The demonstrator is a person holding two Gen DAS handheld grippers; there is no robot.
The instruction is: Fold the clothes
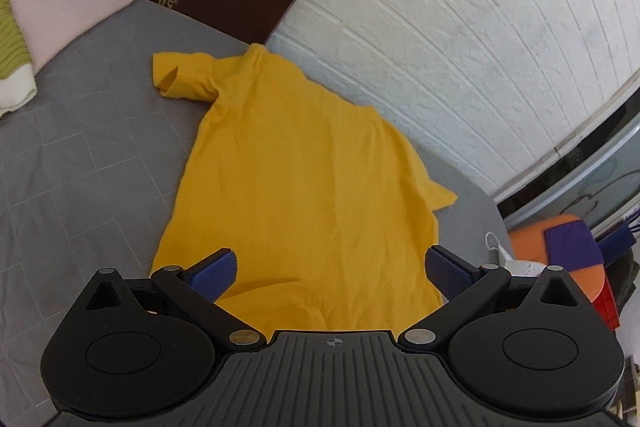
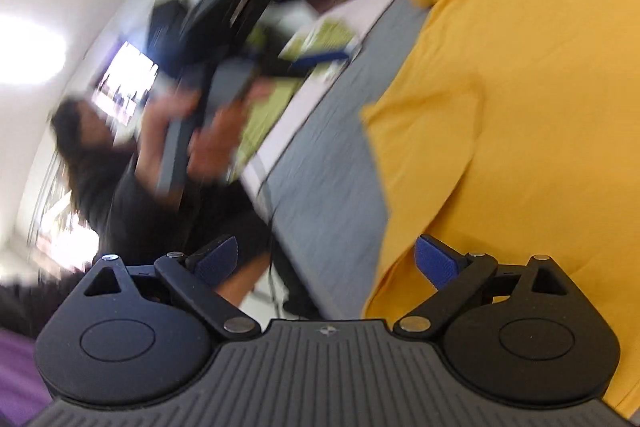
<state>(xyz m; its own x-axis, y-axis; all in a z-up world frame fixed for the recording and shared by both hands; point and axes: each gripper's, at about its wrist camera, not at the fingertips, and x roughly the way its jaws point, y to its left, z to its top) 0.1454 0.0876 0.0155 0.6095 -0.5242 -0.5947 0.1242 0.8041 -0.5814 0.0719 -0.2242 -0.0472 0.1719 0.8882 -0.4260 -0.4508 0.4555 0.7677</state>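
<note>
the left hand-held gripper (image 1: pixel 330 269) hangs with its blue pads spread wide over the hem of a yellow t-shirt (image 1: pixel 296 167), gripping nothing. the right hand-held gripper (image 2: pixel 326 261) is likewise spread and empty at the shirt's edge, its view blurred. the shirt lies flat on a grey bed (image 1: pixel 80 155), collar near the white brick wall (image 1: pixel 460 27).

1. The left wrist view looks forward and down from just above the near hem of the yellow short-sleeved cotton shirt (image 1: pixel 296 163), along the grey quilted bed cover (image 1: pixel 80 155) toward the far white brick-pattern wall (image 1: pixel 460 27).
2. The right wrist view is rolled sideways and motion-blurred; it sits close over the shirt's (image 2: pixel 520 115) edge, facing across the bed cover (image 2: pixel 328 171) toward a person.
3. Both views share the shirt and the bed cover.
</note>
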